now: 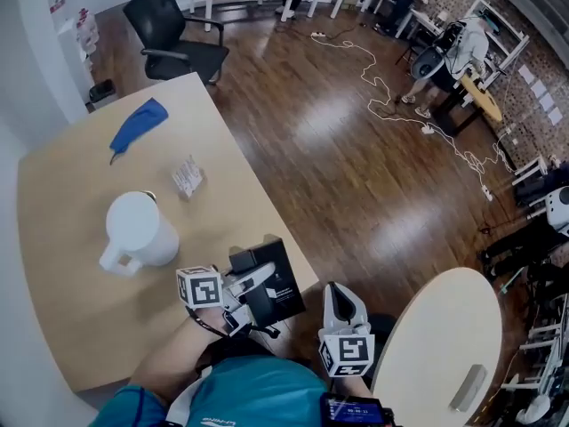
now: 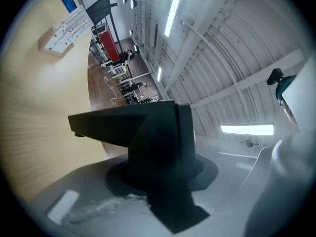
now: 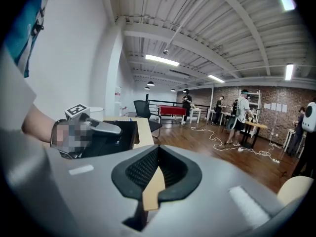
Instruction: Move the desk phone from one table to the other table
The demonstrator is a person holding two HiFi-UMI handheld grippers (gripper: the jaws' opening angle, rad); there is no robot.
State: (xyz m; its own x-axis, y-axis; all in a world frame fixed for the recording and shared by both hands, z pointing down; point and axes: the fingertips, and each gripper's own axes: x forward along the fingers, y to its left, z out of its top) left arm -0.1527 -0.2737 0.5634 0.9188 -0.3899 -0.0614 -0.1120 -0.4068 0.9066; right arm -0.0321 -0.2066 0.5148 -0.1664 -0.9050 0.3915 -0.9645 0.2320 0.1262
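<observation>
The black desk phone (image 1: 271,285) hangs over the near right corner of the long wooden table (image 1: 71,212), and my left gripper (image 1: 253,285) is shut on it. In the left gripper view the phone (image 2: 143,137) fills the space between the jaws, tilted on its side. The right gripper view shows the phone (image 3: 106,137) off to the left, with the left gripper (image 3: 86,125) on it. To the phone's right, my right gripper (image 1: 342,302) holds nothing; its black pads (image 3: 133,174) meet. A round pale table (image 1: 444,327) lies at the lower right.
A white jug (image 1: 138,229), a small clear packet (image 1: 187,176) and a blue cloth (image 1: 138,124) lie on the long table. A black office chair (image 1: 173,34) stands behind it. White cables (image 1: 400,105) trail over the wood floor. A grey object (image 1: 468,387) rests on the round table.
</observation>
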